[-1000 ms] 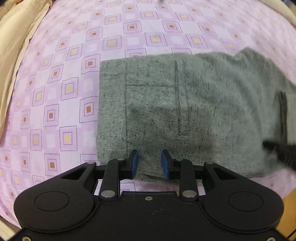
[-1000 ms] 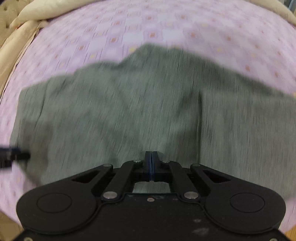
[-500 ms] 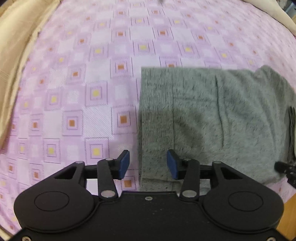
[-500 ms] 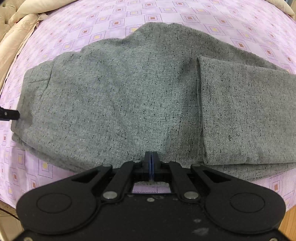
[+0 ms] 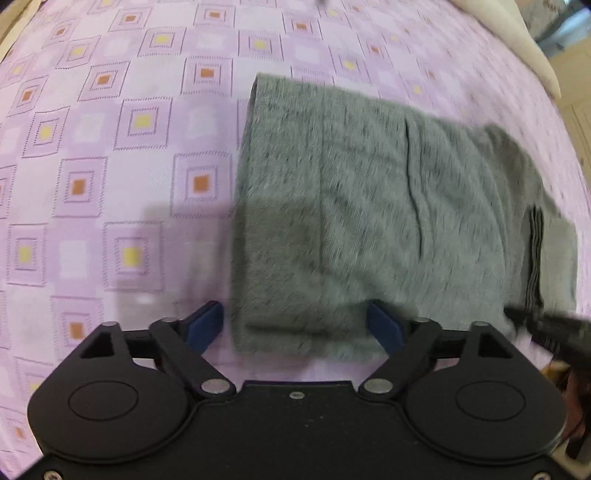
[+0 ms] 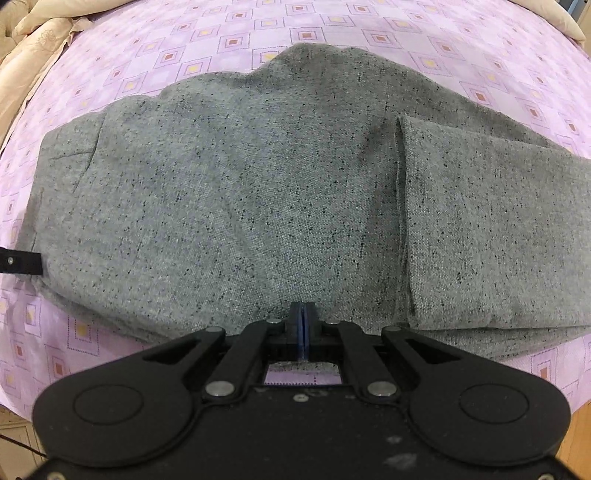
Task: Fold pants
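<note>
Grey speckled pants (image 5: 369, 221) lie folded on the purple checked bedsheet (image 5: 110, 147). My left gripper (image 5: 295, 326) hangs over their near left corner. Its jaws are opening wide, and the corner lies between the blue pads (image 5: 205, 325) without being pressed. In the right wrist view the pants (image 6: 258, 203) fill the middle, with a folded leg layer (image 6: 498, 240) on top at the right. Above the near edge of the pants, my right gripper (image 6: 303, 328) is shut with nothing visible between its pads. A finger of the left gripper (image 6: 22, 260) shows at the left edge.
The sheet (image 6: 332, 29) spreads beyond the pants on the far side and to the left. A beige duvet (image 6: 33, 40) is bunched at the far left, and a cream pillow (image 5: 532, 48) lies at the far right. The bed's near edge runs just below both grippers.
The left jaws have spread from a narrow gap to wide, now straddling the pants' near left corner. The right gripper stayed shut and drifted a little along the near edge.
</note>
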The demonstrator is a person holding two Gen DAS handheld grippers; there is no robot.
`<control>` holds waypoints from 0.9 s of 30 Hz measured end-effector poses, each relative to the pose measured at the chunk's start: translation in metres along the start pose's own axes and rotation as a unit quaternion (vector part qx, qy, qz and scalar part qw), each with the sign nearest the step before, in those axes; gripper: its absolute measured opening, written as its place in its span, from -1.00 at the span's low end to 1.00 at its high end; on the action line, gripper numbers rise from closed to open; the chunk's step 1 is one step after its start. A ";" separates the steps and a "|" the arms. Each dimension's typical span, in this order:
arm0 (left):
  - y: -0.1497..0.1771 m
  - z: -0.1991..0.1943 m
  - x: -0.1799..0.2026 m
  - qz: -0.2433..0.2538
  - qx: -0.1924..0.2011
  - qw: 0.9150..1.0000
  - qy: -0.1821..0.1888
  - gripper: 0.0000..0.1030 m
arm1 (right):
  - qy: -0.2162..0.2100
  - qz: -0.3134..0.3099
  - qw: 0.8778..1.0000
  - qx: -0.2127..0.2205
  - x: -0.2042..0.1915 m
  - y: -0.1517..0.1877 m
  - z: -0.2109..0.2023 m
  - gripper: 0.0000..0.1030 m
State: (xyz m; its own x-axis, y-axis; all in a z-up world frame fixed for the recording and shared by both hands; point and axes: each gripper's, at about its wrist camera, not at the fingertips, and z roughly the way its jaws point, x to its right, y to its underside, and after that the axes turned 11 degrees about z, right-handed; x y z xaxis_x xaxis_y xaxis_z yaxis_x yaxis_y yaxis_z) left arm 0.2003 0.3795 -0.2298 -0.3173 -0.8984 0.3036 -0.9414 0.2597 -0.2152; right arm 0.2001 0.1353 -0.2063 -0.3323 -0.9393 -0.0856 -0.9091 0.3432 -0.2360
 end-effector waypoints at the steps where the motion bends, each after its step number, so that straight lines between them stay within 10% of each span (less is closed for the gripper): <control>1: -0.003 0.001 0.000 -0.018 0.014 1.000 0.008 0.74 | 0.001 -0.002 1.000 0.000 -0.001 0.001 0.001 -0.92; 5: -0.026 0.007 0.001 -0.075 0.047 0.995 0.052 0.63 | 0.002 -0.004 1.000 0.001 -0.008 0.004 0.002 -0.91; 7: -0.031 0.005 0.008 -0.067 0.054 0.995 0.045 -0.03 | 0.002 -0.007 1.000 0.001 -0.010 0.005 0.002 -0.91; 9: -0.033 0.003 0.008 -0.074 0.053 0.994 0.057 -0.19 | -0.001 -0.008 1.000 0.000 -0.011 0.007 0.001 -0.90; 15: -0.036 -0.045 0.042 -0.002 0.080 0.997 0.009 -0.24 | 0.000 0.018 0.997 0.069 -0.008 -0.001 -0.026 -0.90; 27: -0.042 -0.107 0.141 0.056 0.135 0.989 -0.037 -0.25 | -0.063 -0.002 0.998 0.003 0.000 0.026 -0.014 -0.90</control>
State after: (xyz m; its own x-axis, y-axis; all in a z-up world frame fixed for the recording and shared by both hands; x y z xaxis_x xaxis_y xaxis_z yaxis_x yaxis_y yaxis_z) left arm 0.1830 0.2797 -0.0791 -0.3991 -0.8953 0.1977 -0.8332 0.2640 -0.4859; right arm 0.1728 0.1440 -0.1991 -0.2945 -0.9334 -0.2052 -0.9087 0.3400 -0.2424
